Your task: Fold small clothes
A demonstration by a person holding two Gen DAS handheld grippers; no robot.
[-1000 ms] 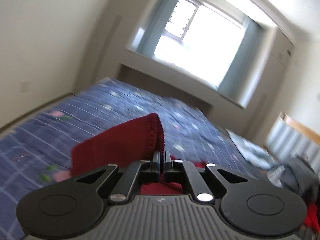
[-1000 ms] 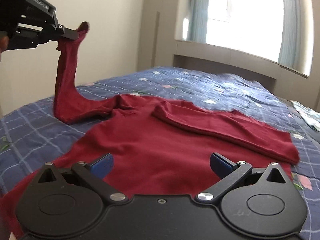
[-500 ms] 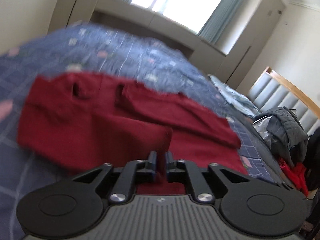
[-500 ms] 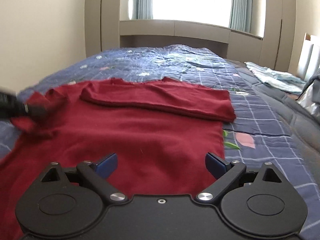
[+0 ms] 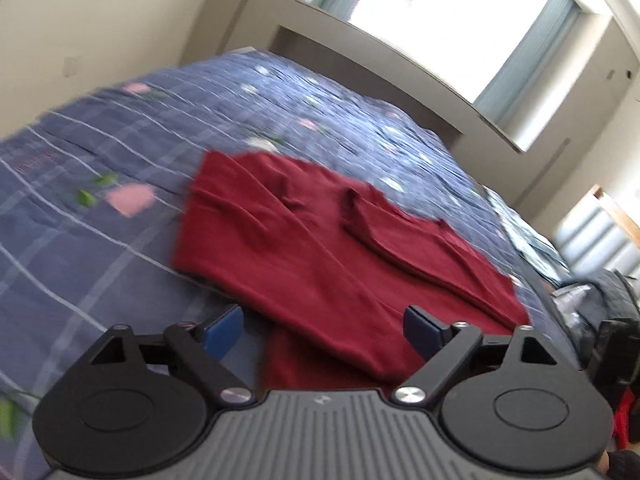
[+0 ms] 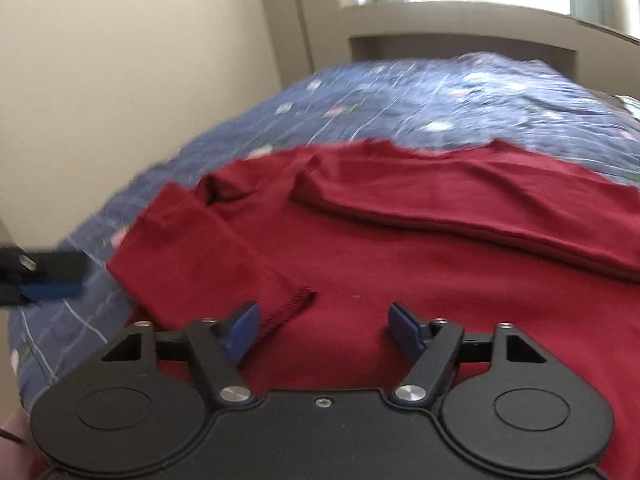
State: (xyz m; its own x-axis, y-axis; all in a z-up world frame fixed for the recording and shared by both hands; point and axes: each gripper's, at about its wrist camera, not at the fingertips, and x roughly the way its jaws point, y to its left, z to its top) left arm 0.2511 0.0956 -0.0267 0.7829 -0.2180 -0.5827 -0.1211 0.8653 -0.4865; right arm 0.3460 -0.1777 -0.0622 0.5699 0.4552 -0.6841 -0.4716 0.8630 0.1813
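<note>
Now left tongs (image 5: 323, 330) just opened, seemingly above sweater (image 5: 320, 248).

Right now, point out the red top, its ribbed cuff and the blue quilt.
red top (image 6: 420, 280): right wrist view, on the flat body panel.
ribbed cuff (image 6: 290, 306): right wrist view, on the sleeve's ribbed end.
blue quilt (image 5: 120, 152): left wrist view, on a bare checked patch.

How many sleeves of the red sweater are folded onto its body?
2. One sleeve lies diagonally over the left side of the red sweater, its cuff near the right gripper. The other sleeve lies across the upper part, toward the right.
</note>
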